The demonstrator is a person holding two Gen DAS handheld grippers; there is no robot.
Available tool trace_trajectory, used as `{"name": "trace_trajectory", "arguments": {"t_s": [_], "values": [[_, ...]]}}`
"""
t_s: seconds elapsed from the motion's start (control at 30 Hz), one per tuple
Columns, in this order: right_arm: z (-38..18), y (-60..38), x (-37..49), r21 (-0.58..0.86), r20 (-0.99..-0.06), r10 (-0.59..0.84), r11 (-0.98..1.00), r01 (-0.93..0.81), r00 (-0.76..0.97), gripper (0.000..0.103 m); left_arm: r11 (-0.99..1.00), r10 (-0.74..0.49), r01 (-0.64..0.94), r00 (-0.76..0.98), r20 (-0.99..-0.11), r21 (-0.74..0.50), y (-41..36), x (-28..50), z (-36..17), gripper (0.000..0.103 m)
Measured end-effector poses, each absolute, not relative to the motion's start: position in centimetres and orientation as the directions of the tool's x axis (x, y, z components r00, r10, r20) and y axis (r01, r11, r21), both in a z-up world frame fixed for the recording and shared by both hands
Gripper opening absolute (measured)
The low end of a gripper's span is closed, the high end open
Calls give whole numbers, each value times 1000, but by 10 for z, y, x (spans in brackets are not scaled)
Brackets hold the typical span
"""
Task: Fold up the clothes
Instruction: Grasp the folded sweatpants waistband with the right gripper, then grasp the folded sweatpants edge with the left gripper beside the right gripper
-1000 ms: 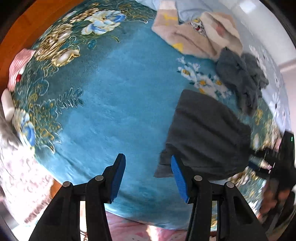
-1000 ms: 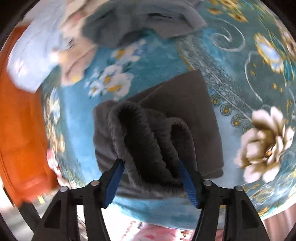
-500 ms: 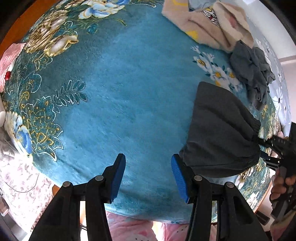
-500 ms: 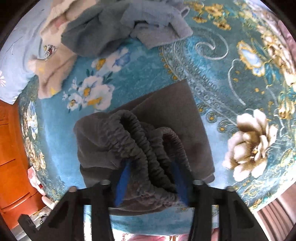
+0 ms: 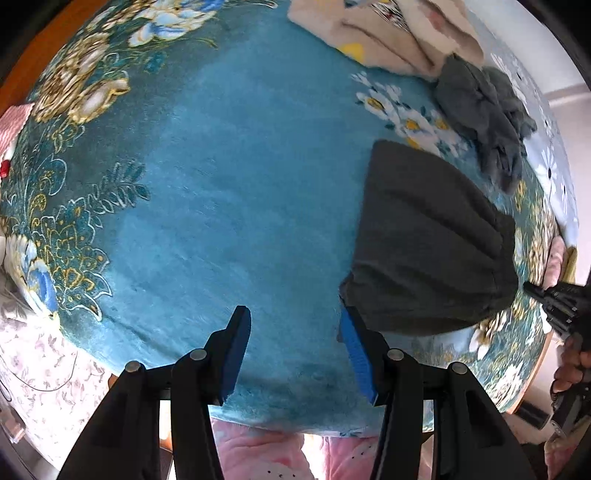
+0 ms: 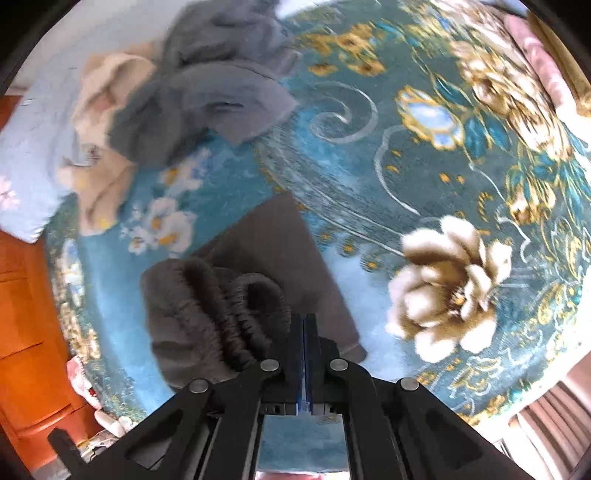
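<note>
- As we read the left wrist view, the left gripper [image 5: 291, 350] stands open over bare blue floral blanket [image 5: 221, 177], nothing between its blue pads. It has dropped closer to the blanket than a second ago. The dark grey garment [image 5: 428, 243] lies at right of frame, its near corner just beside the right-hand pad, not gripped.
- Same view, far right edge: the right gripper [image 5: 532, 290] meets the garment's gathered waistband end, which now looks drawn up taut toward it.
- Upper right of that view: a crumpled grey-blue garment [image 5: 484, 114] and a beige garment [image 5: 391, 33] wait unfolded.
- Right wrist view: the jaws have just closed; a second ago they straddled the elastic waistband [image 6: 229, 317] wide apart. Now the pads sit together at lower centre, the waistband bunched left of them. We judge a thin pinch of fabric is caught, though the contact is hidden.
- Meaning: we judge one end is secured; the left still needs its corner before folding.
</note>
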State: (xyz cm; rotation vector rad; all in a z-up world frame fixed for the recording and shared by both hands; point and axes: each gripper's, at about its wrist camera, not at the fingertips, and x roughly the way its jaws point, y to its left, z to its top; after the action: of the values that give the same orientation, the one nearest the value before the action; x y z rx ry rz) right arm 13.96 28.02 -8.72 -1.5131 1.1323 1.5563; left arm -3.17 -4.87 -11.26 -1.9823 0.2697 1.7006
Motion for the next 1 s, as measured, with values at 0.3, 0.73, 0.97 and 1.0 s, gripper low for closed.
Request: {"name": "trace_trajectory", "arguments": {"t_s": [0.3,0.73,0.97,1.0], "values": [[-79,241,77,181,-983,-100,-621,-763,-152,5,-816,149,-525,213,-966,-242,-29,-12,-116,52],[-154,279,113,351,-914,-330,-360,-864,-234,63,-864,102,-462,231,-968,-201,-55,-9,-128,52],[-160,271,103,392,-897,-351,-348,-851,-270,64,-881,151,-411,227,-962,-235,-52,-10,-117,52],[-157,271,102,385,-901,-344,-359,-850,-263,60,-884,172,-395,223,-960,-250,-51,-12,-113,52]]}}
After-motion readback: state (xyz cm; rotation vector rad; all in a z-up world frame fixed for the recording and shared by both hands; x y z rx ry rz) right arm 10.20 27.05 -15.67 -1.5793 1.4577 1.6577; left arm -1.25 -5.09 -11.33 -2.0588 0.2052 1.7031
